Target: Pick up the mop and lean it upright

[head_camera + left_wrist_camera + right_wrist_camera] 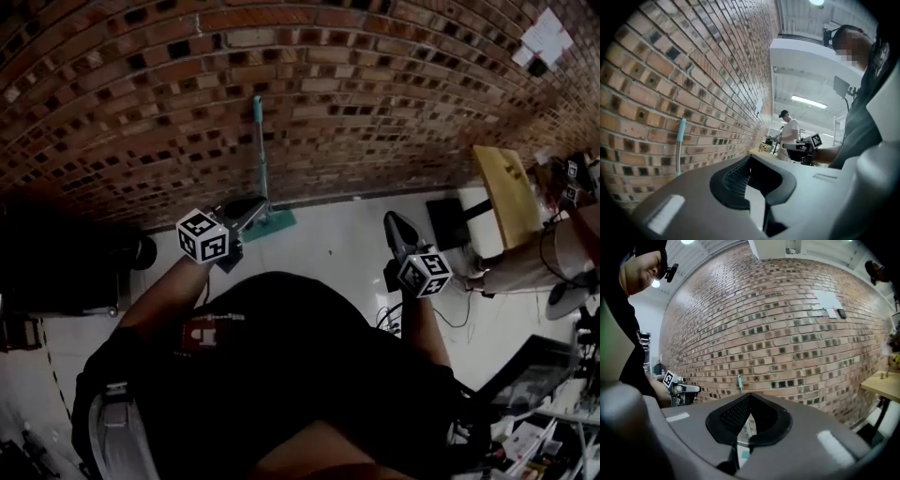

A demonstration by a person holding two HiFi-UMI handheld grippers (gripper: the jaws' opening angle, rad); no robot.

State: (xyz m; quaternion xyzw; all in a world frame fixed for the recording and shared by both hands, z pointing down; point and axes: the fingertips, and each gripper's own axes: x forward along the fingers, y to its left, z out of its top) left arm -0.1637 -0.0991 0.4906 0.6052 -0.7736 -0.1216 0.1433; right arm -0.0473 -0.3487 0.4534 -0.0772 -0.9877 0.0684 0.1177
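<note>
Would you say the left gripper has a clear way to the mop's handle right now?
Probably yes: the mop stands against the brick wall ahead of the left gripper with nothing between them, though its fingers are shut and must open first.

1. Black short-sleeved shirt, with a red print at its 9 o'clock.
2. The left gripper and right gripper: grey shells, black ribbed pads, black-and-white marker cubes.

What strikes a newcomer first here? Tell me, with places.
The teal-handled mop stands upright against the brick wall, at the centre of the head view. Nearer the camera, the left gripper and right gripper are held out on either side, both shut and empty.
</note>
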